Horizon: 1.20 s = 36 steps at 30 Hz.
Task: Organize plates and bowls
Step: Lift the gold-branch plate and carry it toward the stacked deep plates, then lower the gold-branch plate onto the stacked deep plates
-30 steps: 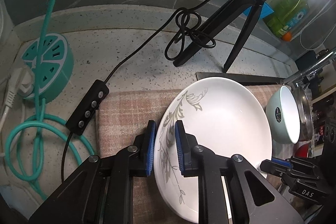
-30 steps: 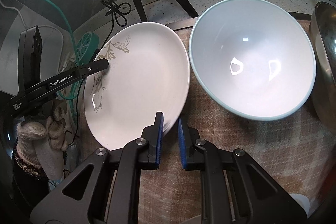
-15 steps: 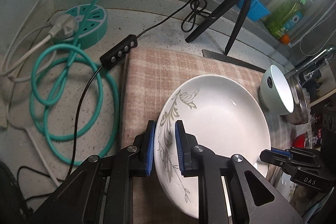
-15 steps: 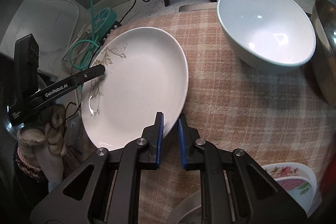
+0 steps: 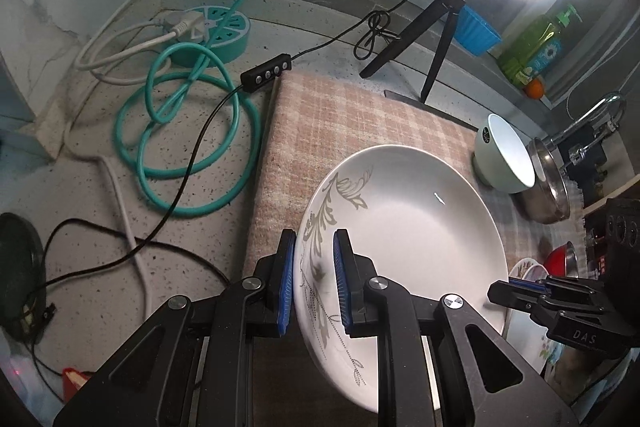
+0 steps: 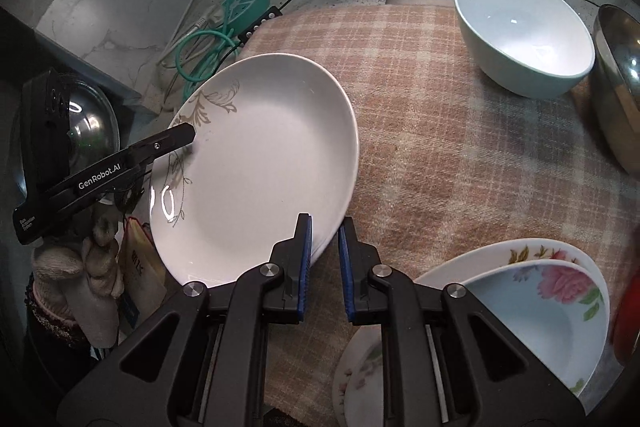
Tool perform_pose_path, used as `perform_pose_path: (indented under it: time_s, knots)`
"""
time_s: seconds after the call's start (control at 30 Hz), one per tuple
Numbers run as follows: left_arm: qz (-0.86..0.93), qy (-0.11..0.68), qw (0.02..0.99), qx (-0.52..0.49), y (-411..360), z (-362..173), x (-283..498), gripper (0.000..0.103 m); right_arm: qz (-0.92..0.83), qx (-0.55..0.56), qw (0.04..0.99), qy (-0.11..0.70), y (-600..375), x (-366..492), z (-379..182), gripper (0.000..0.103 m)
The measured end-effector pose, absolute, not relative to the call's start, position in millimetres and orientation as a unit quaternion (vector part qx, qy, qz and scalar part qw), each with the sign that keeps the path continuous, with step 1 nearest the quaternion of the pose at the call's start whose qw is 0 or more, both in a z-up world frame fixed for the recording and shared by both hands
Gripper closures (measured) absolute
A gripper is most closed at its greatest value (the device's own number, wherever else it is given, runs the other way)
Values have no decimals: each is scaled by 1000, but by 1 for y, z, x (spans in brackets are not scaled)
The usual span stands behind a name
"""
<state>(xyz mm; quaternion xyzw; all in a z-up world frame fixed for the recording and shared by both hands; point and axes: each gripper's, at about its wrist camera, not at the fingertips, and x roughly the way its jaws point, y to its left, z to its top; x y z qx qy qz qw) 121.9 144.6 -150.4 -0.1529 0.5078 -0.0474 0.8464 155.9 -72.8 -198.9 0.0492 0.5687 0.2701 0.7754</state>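
A large white plate with a grey leaf pattern (image 5: 408, 239) is held in the air above the plaid cloth (image 5: 352, 123), tilted. My left gripper (image 5: 314, 267) is shut on its patterned rim. My right gripper (image 6: 324, 247) is shut on the opposite rim; the plate also shows in the right wrist view (image 6: 256, 167). A pale green bowl (image 6: 520, 35) stands on the cloth at the far right. Flowered dishes (image 6: 532, 291) are stacked at the near right, under my right gripper.
A steel bowl (image 6: 620, 83) sits at the right edge. A ring light on a tripod (image 5: 432, 39), a teal cable coil (image 5: 188, 139), a round socket (image 5: 224, 31) and a black remote (image 5: 266, 75) lie left of and behind the cloth. A pot lid (image 6: 88, 131) is at the left.
Both grippers have lifted the plate and pulled it back toward the near side. The green bowl is now farther away, and the flowered dishes have come into view.
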Motion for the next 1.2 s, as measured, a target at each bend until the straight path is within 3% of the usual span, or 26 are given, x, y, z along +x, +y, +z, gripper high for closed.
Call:
perform_pose_path:
  time_s: [0.53, 1.2]
  knots:
    - [-84, 477, 862, -148, 74, -118, 74, 87, 261, 59, 792, 549, -152, 107, -169, 89]
    - [-135, 506, 836, -165, -23, -139, 45, 87, 199, 74, 800, 561, -256, 78, -183, 89]
